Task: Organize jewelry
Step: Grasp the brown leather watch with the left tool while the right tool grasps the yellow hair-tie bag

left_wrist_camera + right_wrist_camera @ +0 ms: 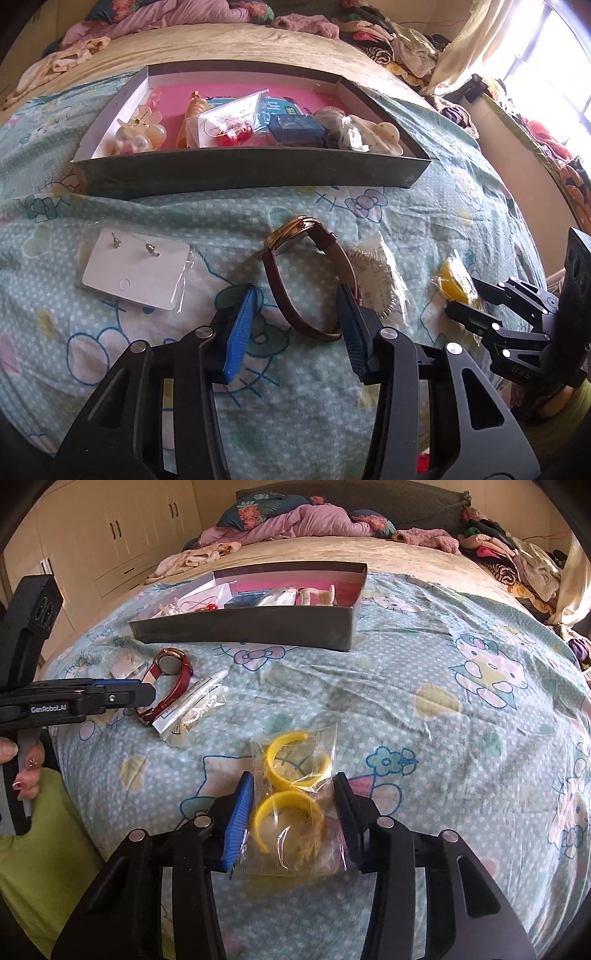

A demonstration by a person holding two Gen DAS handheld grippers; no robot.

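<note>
A brown-strapped watch (295, 258) with a gold case lies on the bedspread; it also shows in the right wrist view (170, 679). My left gripper (299, 299) is open, its fingers on either side of the strap. My right gripper (293, 786) is open around a clear bag of yellow hoop earrings (295, 797), which also shows in the left wrist view (454, 280). A shallow dark box (251, 173) further back holds several bagged jewelry pieces. A white earring card (136, 273) with two studs lies left of the watch.
A clear bag with a pale fringed piece (376, 273) lies between the watch and the yellow hoops. Heaped clothes (295, 520) lie along the far side of the bed. A curtained window (546, 66) is at the right. White wardrobes (110, 531) stand at the left.
</note>
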